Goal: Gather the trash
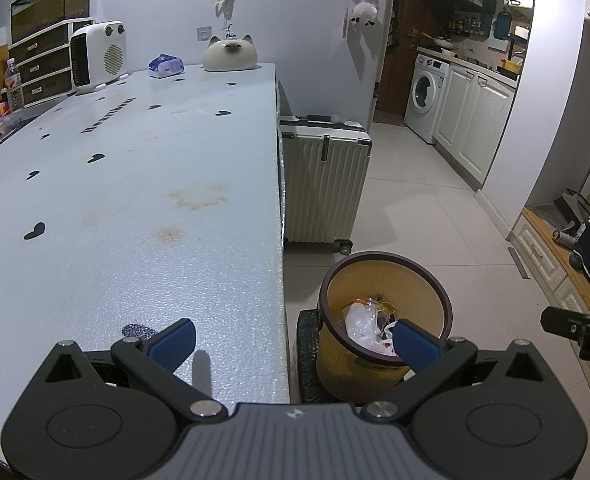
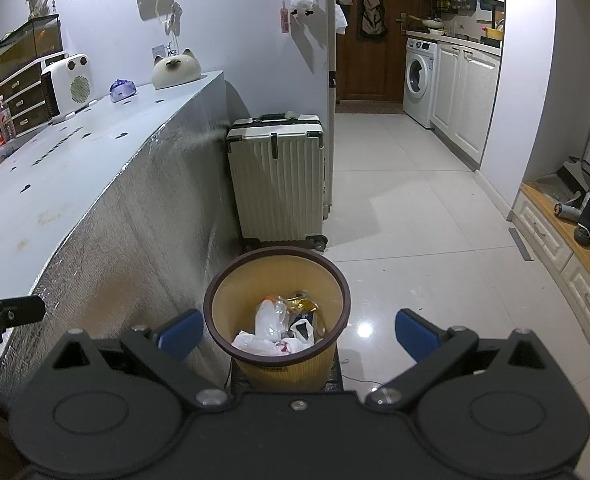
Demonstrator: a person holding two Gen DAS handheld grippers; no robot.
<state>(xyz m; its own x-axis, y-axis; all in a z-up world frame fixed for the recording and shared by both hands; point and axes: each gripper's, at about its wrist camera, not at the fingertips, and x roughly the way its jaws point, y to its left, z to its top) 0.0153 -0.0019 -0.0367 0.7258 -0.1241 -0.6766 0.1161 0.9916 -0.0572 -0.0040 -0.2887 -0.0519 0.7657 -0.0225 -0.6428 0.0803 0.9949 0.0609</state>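
A yellow waste bin (image 1: 423, 280) (image 2: 271, 276) with a dark rim stands on the floor beside the table's end. Inside it lie white plastic bags and clear wrappers (image 1: 363, 320) (image 2: 275, 328). My left gripper (image 1: 295, 340) is open over the table's right edge, its right pad in front of the bin's rim, with nothing between the pads. My right gripper (image 2: 299, 330) is open just above the near side of the bin, its blue pads straddling the rim, and holds nothing. Part of the other gripper shows at the edge of each view.
The white table (image 1: 135, 200) carries a small heater (image 1: 99, 56), a blue tissue pack (image 1: 167, 66) and a cat-shaped ornament (image 1: 231, 54) at its far end. A cream suitcase (image 2: 279, 184) stands behind the bin. Tiled floor leads to a kitchen with a washing machine (image 2: 419, 80).
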